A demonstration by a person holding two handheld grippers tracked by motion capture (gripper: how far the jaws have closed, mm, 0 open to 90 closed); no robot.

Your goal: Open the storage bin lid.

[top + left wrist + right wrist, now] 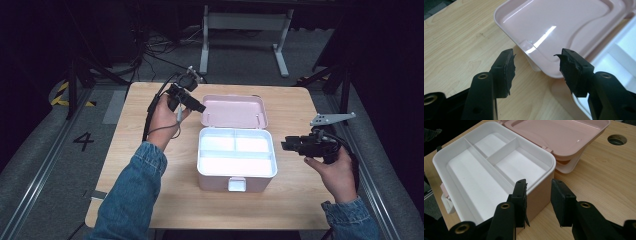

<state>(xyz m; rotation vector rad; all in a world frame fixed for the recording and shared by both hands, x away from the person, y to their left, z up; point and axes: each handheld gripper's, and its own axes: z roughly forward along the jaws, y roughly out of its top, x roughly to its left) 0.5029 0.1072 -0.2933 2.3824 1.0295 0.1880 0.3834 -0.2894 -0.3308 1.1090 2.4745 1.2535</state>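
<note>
Two grippers up, nothing in either one. My left gripper (196, 104) hangs just off the left corner of the pink lid (234, 111), which lies flipped back flat behind the box; its jaws gape wide on bare air, with the lid's corner showing between them in the left gripper view. The box (236, 159) sits mid-table (150, 165), pink shell with a white tray (484, 167) inside: one long compartment along the latch (237, 184) side, two smaller ones toward the hinge, all empty as far as I can see. My right gripper (290, 145) floats just off the box's right wall, jaws partly open, holding nothing. My guess is I'm lining up to close it, so next is pinching that lid edge and swinging it over.
</note>
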